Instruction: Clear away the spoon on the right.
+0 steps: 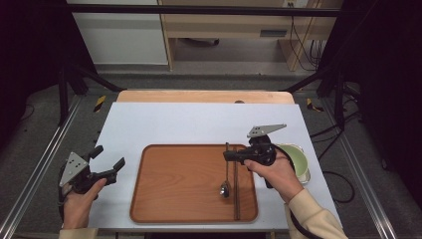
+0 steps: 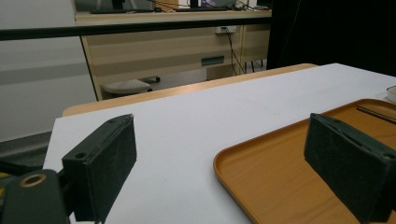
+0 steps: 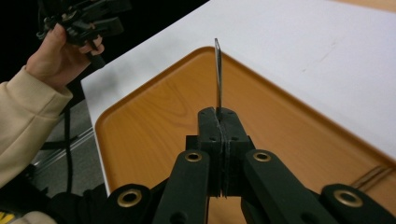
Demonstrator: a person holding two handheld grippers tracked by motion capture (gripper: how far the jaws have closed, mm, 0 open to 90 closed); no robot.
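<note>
- High view: a white table top (image 1: 199,119) carries a wooden tray (image 1: 184,184) near its front middle, and a pale green bowl (image 1: 297,158) stands just off the tray's 3 o'clock edge.
- A metal spoon (image 1: 226,179) stands over the right half of the tray, its bowl end low at about 6 o'clock and its handle running up toward 12 o'clock.
- The right gripper (image 1: 230,156) reaches in from 3 o'clock, and its jaws are pressed together on the spoon's handle, near the upper end.
- From above I cannot tell whether the spoon's bowl end touches the tray or hangs just over it.
- A pair of dark chopsticks (image 1: 237,191) lies on the tray just beside the spoon, on its 3 o'clock side, running from 12 to 6 o'clock.
- Right gripper view: the thin handle of the spoon (image 3: 218,74) rises straight toward 12 o'clock out of the closed jaws of the right gripper (image 3: 218,114), with the tray (image 3: 154,121) beneath it.
- In that same view the chopsticks (image 3: 373,175) show at about 4 o'clock, and the other hand with its gripper shows at about 10 o'clock.
- The left gripper (image 1: 107,162) is held off the tray's 9 o'clock edge, over the table's left part, well apart from the spoon.
- Left gripper view: the jaws of the left gripper (image 2: 224,172) are spread wide with nothing between them; the tray's corner (image 2: 261,177) lies under the right-hand jaw.
</note>
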